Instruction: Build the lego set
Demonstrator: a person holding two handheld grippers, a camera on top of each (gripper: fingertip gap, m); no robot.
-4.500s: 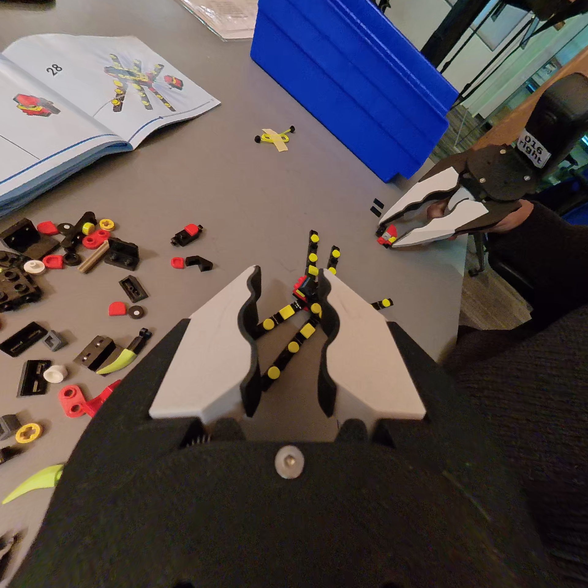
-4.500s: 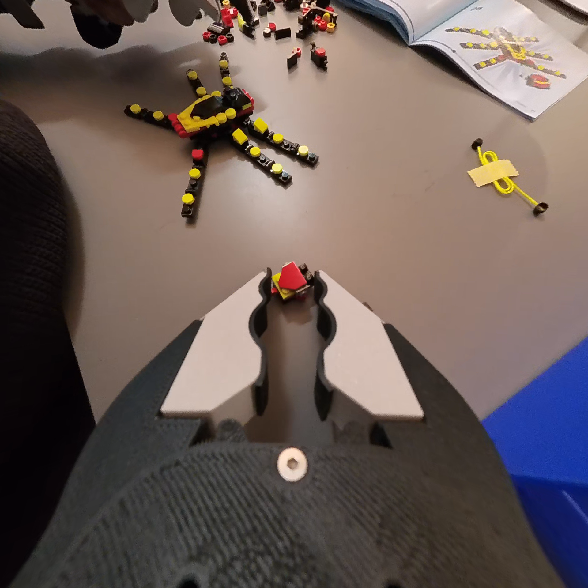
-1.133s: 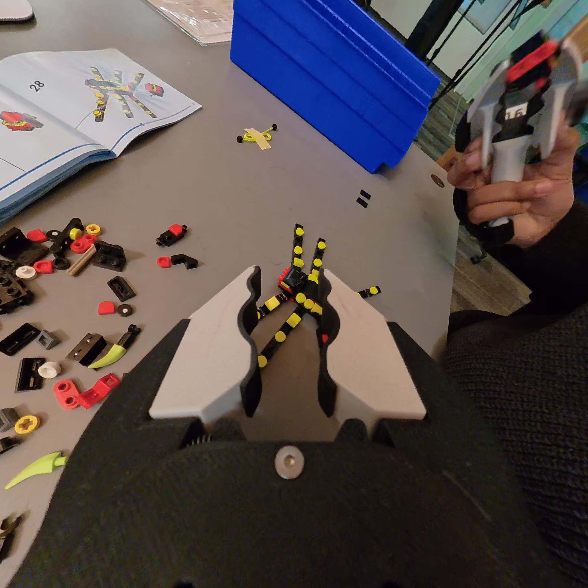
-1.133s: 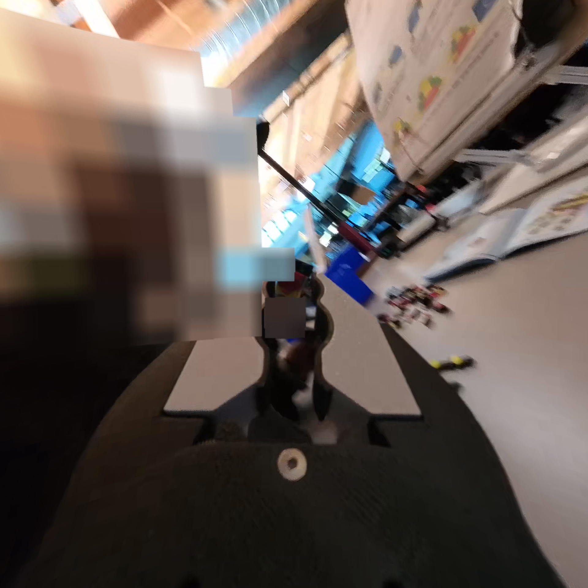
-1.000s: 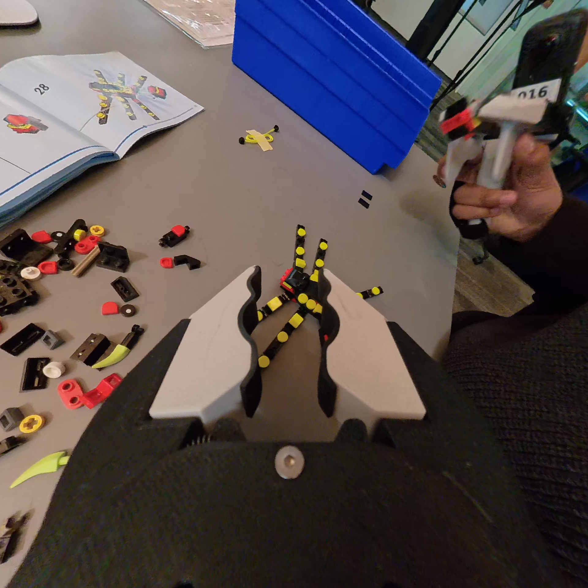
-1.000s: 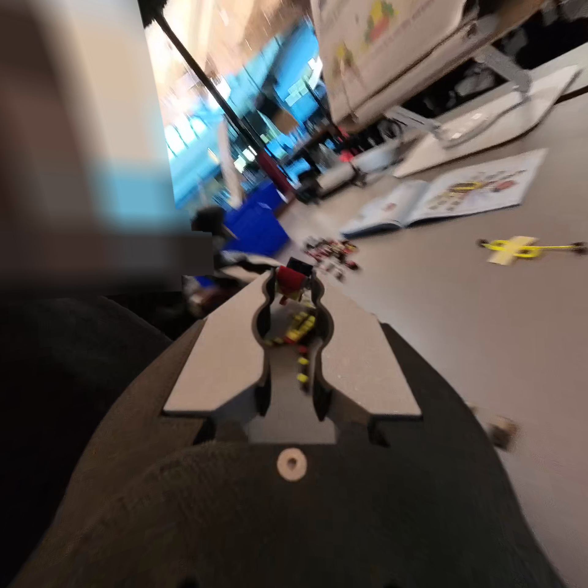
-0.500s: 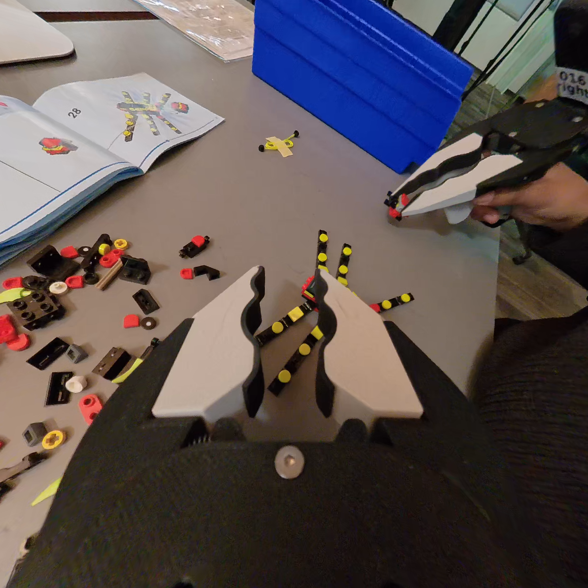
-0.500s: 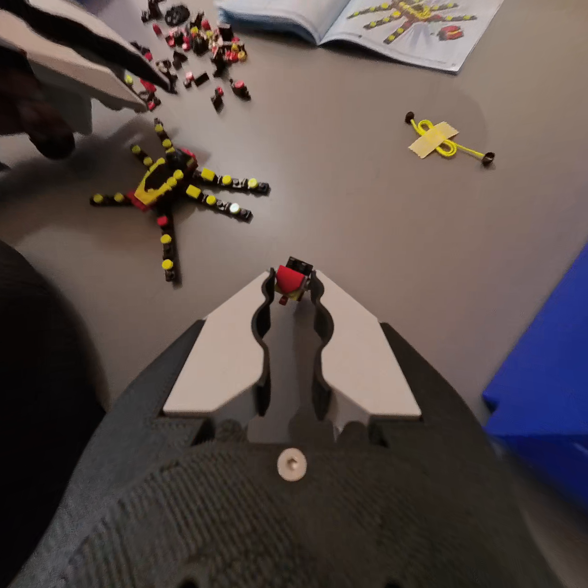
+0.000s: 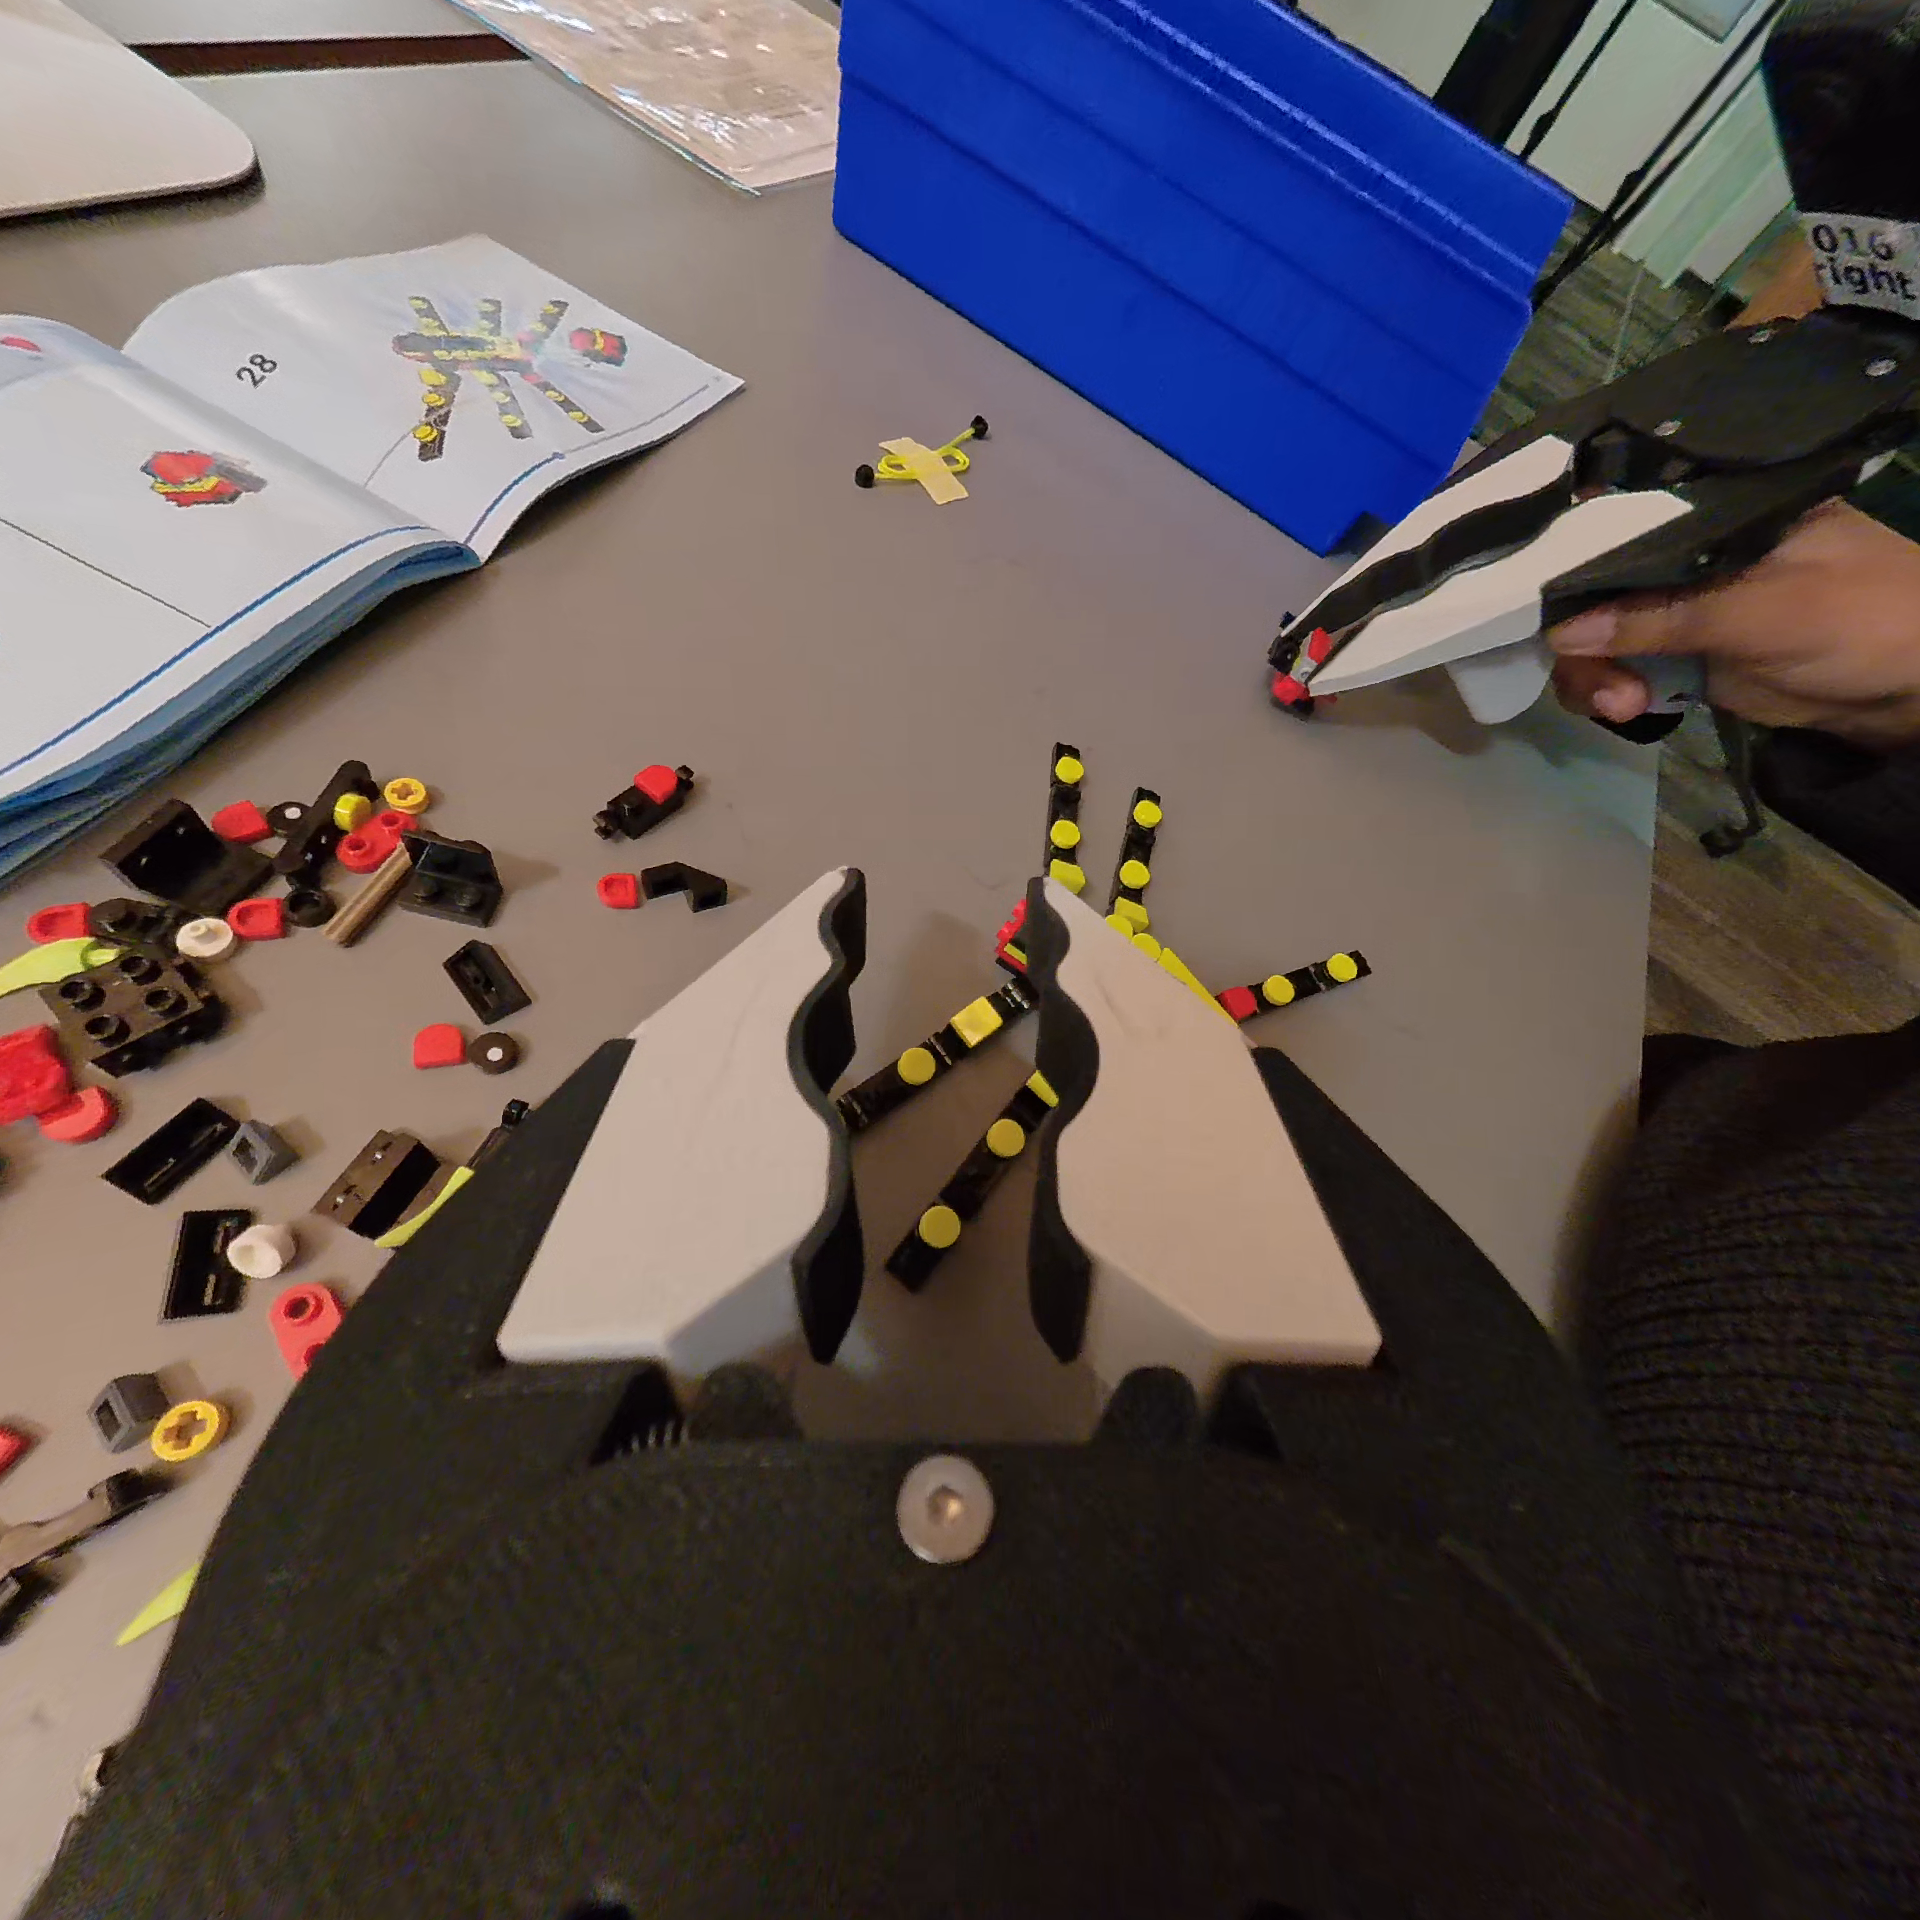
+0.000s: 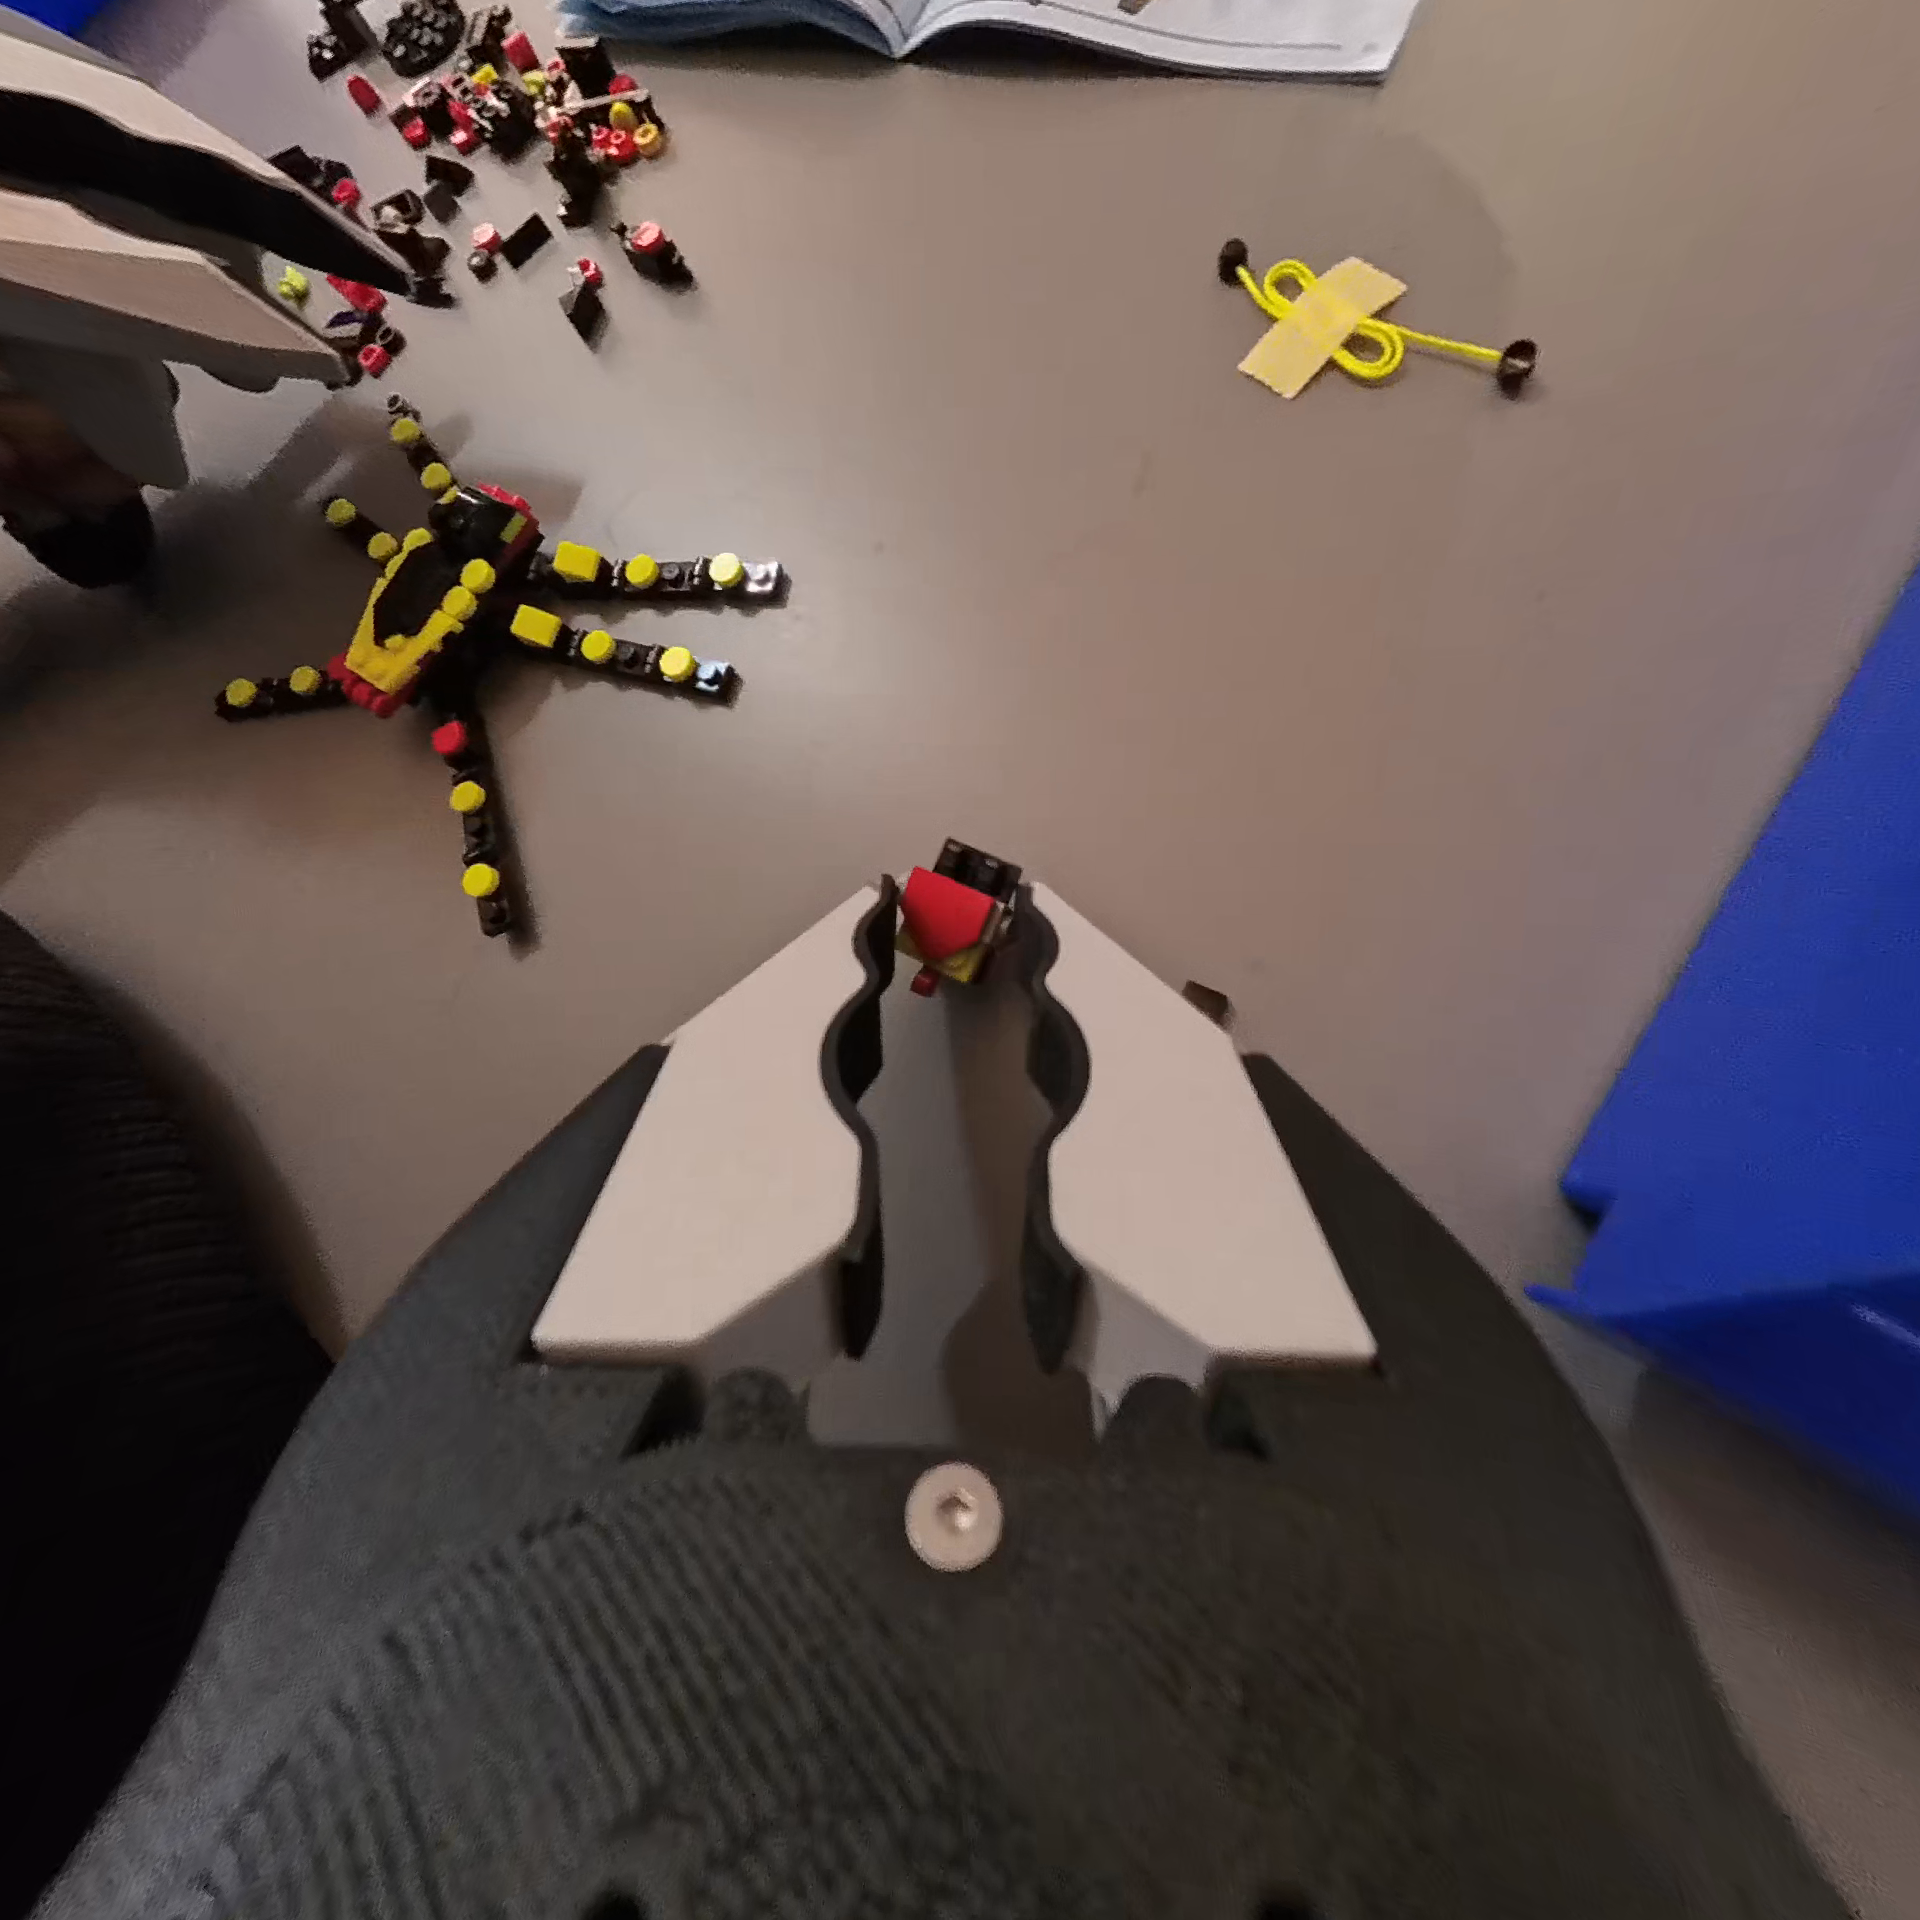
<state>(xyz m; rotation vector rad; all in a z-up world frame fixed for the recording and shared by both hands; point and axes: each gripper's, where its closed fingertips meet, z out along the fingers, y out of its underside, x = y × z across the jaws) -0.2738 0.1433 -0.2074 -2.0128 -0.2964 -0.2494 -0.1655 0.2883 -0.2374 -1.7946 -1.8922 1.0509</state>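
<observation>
- Right gripper (image 10: pixel 951 914): fingers clenched on a small red, yellow and black sub-assembly (image 10: pixel 951 914). A second ago it was raised in the air beside the person; it has now come back down, and in the left wrist view the piece appears to touch the grey table (image 9: pixel 831 644) near its right edge.
- Left gripper (image 9: pixel 945 914): fingers released and empty, hovering just above the spider model (image 10: pixel 457 613), much as half a second ago.
- Spider model: flat on the table, black legs with yellow studs splayed out, well apart from the held sub-assembly.
- Loose parts (image 9: pixel 312 935): scattered at the left; instruction booklet (image 9: pixel 343 436) open beyond them.
- Blue bin (image 9: pixel 1195 239): far right. Taped yellow string (image 10: pixel 1340 322): alone, mid-table.
- Judgement: the lift looks like an inspection or re-grip; joining the piece to the model remains undone.
</observation>
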